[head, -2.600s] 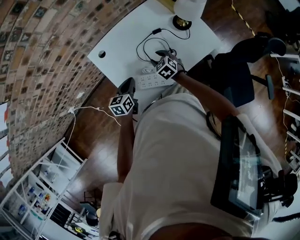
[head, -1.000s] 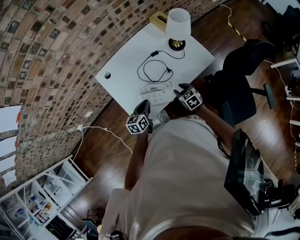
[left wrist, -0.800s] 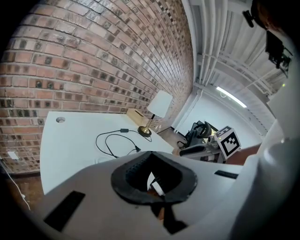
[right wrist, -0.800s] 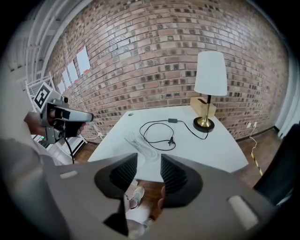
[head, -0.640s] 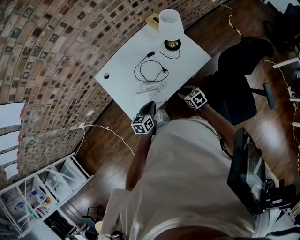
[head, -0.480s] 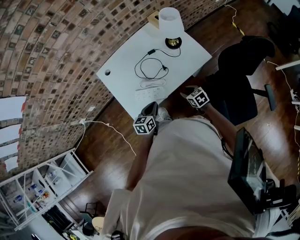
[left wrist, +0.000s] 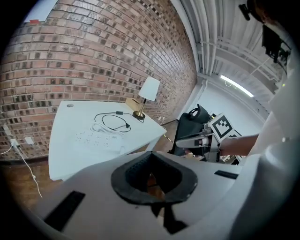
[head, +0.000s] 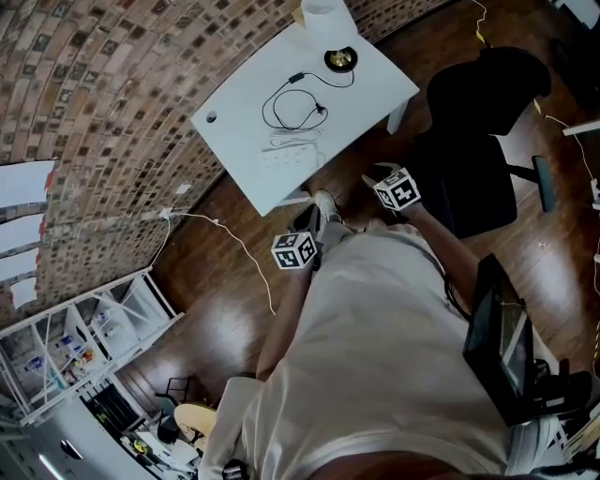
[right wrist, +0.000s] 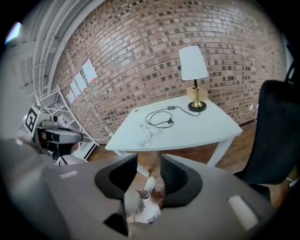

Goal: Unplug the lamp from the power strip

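Observation:
The lamp (head: 330,19), with a white shade and a brass base, stands at the far end of the white table (head: 244,103). Its black cord (head: 291,101) lies in a loose loop on the tabletop, short of the white power strip (head: 289,155) near the front edge. Both grippers hang over the floor, well back from the table. My left gripper (head: 305,223) is shut and holds nothing. My right gripper (head: 380,174) is open, with only floor and a shoe showing between its pads. The lamp (right wrist: 193,63), the cord (right wrist: 159,119) and the power strip (left wrist: 101,139) also show in the gripper views.
A black office chair (head: 478,141) stands right of the table, close to my right gripper. A brick wall runs along the left, and a white cable (head: 225,248) trails from it across the wooden floor. White shelving (head: 84,347) stands at lower left. A tan box (left wrist: 132,104) sits behind the lamp.
The person has stepped back from the table. The right gripper, earlier down at the power strip, and the left gripper have both drawn away and now hang over the floor.

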The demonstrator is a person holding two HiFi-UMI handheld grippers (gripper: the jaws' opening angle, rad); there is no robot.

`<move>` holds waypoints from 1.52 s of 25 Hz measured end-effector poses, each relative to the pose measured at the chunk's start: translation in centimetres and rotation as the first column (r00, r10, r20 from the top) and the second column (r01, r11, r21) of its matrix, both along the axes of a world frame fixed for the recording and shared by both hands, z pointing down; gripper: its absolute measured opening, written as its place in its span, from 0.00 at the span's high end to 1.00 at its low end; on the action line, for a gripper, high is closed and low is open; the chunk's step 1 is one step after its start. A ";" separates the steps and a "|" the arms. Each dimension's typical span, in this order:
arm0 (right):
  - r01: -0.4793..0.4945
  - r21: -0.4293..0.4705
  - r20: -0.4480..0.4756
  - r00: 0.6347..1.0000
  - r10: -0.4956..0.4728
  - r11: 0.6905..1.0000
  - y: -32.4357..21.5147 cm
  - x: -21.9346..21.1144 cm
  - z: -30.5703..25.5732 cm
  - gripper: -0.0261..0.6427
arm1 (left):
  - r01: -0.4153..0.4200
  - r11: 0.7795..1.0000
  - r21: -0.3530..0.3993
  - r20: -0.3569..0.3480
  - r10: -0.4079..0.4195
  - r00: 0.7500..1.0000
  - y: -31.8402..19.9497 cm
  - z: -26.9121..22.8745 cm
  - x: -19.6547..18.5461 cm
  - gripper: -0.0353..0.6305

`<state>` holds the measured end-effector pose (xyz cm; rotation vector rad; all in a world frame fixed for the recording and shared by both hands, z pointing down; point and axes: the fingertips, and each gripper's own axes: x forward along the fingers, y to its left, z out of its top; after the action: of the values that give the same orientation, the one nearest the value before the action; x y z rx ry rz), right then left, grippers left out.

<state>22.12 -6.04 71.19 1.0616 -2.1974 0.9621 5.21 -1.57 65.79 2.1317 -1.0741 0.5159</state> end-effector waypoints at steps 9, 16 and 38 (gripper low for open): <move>-0.107 -0.089 -0.021 0.994 0.105 0.990 8.3 4.7 3.5 0.75 | -0.066 0.997 -0.040 0.053 0.068 0.996 7.3 0.5 2.1 0.94; -0.129 -0.035 0.032 0.991 0.130 0.991 10.8 3.0 2.7 0.78 | -0.092 0.993 -0.075 0.054 0.096 0.994 10.8 1.7 2.7 0.94; 0.305 0.180 0.198 0.920 -0.339 0.935 14.1 -23.3 -5.9 0.80 | 0.294 0.953 -0.075 -0.083 -0.300 0.950 18.4 0.7 -19.9 0.94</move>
<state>-1.22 8.09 65.28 0.6389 -2.5618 0.8145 -14.68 16.84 66.51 1.8761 -1.2799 0.2984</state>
